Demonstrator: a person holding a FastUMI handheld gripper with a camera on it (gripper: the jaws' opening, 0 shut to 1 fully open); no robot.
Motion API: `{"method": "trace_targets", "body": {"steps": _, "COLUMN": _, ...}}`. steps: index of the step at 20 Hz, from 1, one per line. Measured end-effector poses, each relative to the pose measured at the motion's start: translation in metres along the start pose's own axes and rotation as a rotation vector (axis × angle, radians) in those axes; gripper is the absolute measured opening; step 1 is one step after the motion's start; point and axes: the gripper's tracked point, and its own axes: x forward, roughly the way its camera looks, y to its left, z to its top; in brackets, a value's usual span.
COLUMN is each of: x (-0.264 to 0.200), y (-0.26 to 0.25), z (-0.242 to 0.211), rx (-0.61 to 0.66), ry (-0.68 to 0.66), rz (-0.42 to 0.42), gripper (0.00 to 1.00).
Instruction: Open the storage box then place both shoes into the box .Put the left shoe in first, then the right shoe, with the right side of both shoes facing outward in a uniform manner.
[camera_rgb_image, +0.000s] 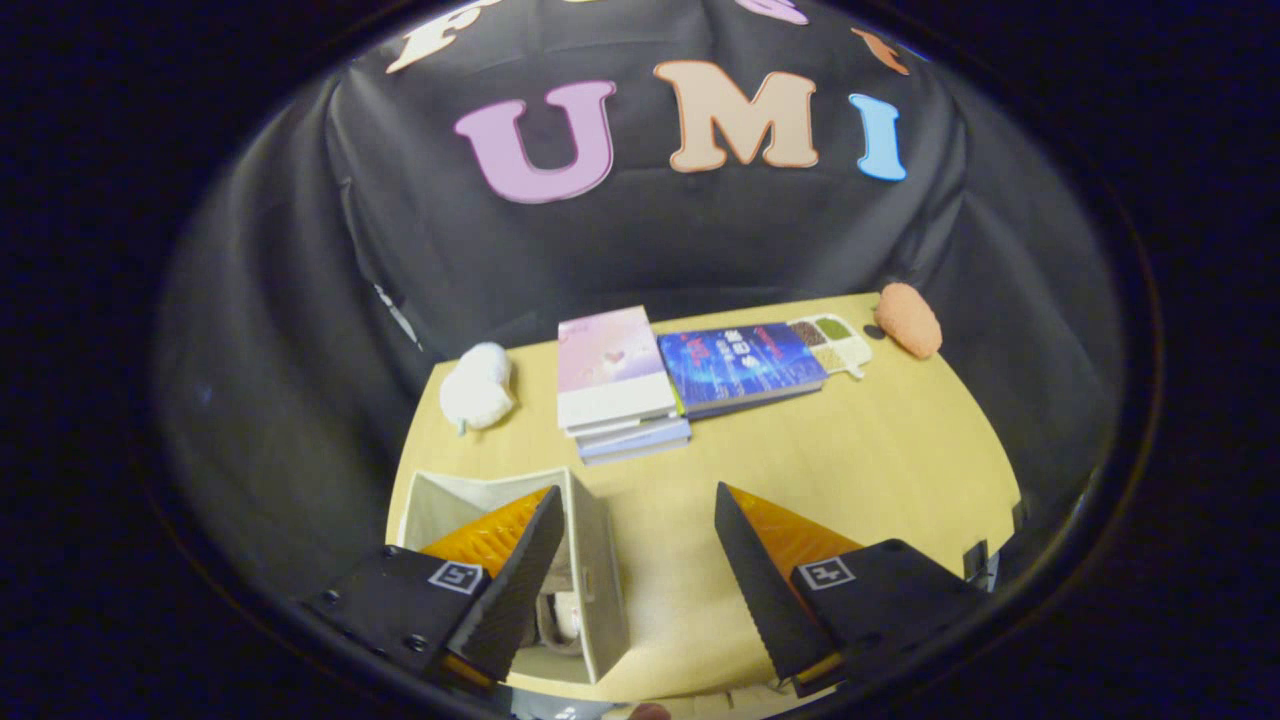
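One pale shoe (562, 612) seems already inside the open storage box (600, 560) on the counter (850, 470); the claw (640, 560) hangs apart, empty, so another likely remains.

stacked books (620, 385), blue book (740, 365), white plush (478, 388), orange plush (909, 319), wooden table (850, 470)

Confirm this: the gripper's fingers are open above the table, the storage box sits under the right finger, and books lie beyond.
Not quite. In the gripper view the storage box sits under the left finger, not the right. The gripper is open above the table, and the books lie beyond.
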Motion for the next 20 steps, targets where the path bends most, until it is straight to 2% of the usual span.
{"method": "trace_targets", "body": {"steps": 5, "x": -0.013, "y": -0.023, "z": 0.080, "rx": -0.029, "ry": -0.276, "rz": 0.058, "gripper": 0.97}}
{"method": "trace_targets", "body": {"steps": 10, "x": -0.042, "y": -0.047, "z": 0.127, "rx": -0.115, "ry": -0.505, "rz": 0.044, "gripper": 0.97}}
{"method": "trace_targets", "body": {"steps": 14, "x": -0.067, "y": -0.054, "z": 0.138, "rx": -0.175, "ry": -0.626, "rz": 0.082, "gripper": 0.96}}
{"method": "trace_targets", "body": {"steps": 20, "x": -0.071, "y": -0.073, "z": 0.132, "rx": -0.185, "ry": -0.659, "rz": 0.121, "gripper": 0.96}}
